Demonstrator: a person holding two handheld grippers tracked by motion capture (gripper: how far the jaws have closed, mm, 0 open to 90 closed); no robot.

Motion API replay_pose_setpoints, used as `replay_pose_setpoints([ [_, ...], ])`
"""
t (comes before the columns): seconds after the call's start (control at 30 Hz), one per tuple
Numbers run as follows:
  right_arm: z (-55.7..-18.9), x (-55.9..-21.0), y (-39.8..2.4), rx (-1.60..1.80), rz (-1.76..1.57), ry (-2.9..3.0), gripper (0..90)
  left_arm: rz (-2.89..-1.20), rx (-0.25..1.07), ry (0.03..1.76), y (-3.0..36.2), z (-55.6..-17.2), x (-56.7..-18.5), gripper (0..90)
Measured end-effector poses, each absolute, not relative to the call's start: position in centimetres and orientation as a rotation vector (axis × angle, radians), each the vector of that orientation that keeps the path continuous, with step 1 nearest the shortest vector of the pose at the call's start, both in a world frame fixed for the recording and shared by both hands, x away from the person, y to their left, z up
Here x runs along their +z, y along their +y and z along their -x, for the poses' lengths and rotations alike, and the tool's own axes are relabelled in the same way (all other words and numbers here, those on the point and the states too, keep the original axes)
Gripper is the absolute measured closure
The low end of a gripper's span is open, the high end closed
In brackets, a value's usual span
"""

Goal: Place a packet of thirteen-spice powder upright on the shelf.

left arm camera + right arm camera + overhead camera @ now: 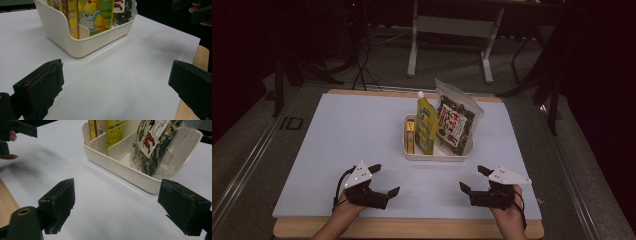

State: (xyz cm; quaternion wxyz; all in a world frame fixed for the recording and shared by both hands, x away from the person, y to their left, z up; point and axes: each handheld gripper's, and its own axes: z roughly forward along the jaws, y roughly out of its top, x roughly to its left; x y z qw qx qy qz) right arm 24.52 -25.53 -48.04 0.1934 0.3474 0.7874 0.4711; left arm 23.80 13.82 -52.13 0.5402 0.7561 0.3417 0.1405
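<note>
Cream bin (412, 153) holds a yellow pouch (426, 125), seaweed bag (455, 122) and small box (410, 135); left tool (384, 180) and right tool (472, 179) wait near it, wide open, empty; removal seemingly unstarted.

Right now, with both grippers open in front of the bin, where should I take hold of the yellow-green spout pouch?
Grip the spout pouch near its top, just under the white cap, coming down from above. It stands upright in the middle compartment of the white bin, with the bin's walls and dividers around its lower half and the seaweed bag close beside it. The upper part is probably the easiest to reach.
</note>
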Motion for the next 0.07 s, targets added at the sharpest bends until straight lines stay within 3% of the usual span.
replay_pose_setpoints([
  [0.07, -24.51, -48.02, -25.5, 1.318, -0.969, 2.21, 13.9, -1.797, 0.333, 0.812, 13.82, -23.8, -52.14, 0.2],
])
